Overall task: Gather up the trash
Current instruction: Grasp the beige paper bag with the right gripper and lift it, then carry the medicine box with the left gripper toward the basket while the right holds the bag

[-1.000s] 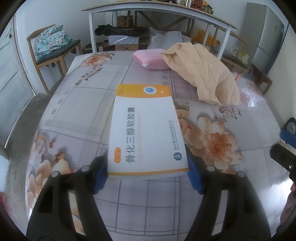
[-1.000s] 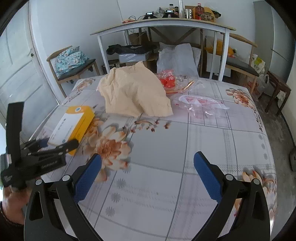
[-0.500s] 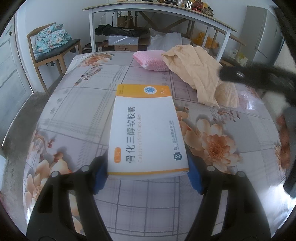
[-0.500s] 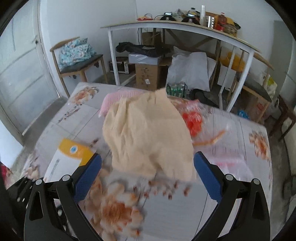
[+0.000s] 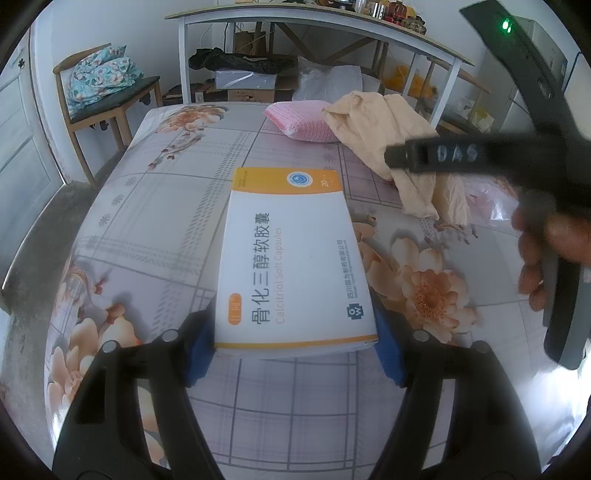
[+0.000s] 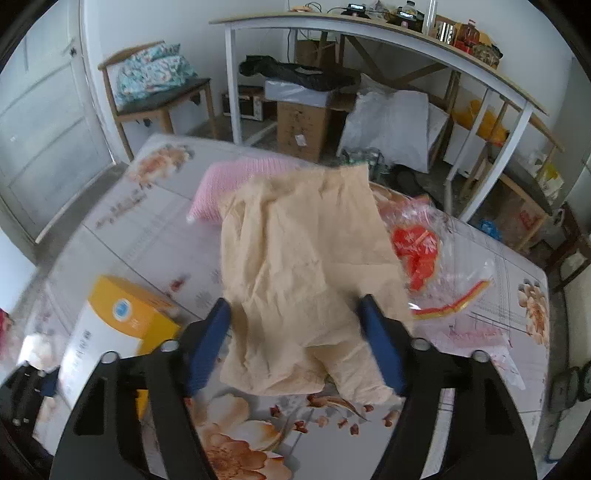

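Black hand-held gripper, blue pads

White desk, wooden chair, white walls.

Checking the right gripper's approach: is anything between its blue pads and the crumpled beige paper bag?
Nothing visible. The crumpled beige paper bag already lies between the blue pads of the right gripper, whose jaws are closing around it.
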Action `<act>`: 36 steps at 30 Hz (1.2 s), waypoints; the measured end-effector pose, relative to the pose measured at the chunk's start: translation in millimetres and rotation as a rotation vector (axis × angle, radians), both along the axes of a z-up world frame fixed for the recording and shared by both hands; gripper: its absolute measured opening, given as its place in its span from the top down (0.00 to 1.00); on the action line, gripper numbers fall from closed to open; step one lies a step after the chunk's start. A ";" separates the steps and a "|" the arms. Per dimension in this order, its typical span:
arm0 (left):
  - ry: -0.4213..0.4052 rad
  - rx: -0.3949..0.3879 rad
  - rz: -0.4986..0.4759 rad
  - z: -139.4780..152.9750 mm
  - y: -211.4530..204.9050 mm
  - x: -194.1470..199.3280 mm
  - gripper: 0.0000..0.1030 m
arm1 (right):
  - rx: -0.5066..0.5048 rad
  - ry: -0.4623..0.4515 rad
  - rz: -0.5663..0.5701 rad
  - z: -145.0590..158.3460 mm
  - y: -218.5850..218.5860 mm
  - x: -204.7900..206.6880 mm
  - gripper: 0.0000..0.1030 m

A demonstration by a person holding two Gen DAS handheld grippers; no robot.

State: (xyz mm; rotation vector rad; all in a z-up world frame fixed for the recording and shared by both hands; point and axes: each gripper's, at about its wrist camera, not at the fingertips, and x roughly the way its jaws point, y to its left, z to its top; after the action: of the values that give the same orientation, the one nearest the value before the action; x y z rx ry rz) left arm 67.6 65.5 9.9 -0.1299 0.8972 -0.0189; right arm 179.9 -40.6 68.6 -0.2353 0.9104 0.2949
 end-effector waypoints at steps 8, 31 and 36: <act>0.001 0.003 0.000 -0.4 -0.1 0.2 0.34 | 0.032 -0.032 0.014 4.2 -1.2 -15.1 0.52; -0.010 -0.030 0.009 0.0 2.2 -1.8 0.34 | 0.225 -0.124 -0.034 48.5 -65.9 -119.1 0.96; -0.016 -0.048 0.023 0.6 7.0 -2.8 0.34 | 0.217 -0.123 -0.090 42.3 -86.8 -153.9 0.96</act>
State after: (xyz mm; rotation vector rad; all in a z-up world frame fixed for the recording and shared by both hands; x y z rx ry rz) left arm 64.8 72.5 10.4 -0.1846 0.8794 -0.0200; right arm 26.0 -127.4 110.9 -0.0115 0.7589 0.2900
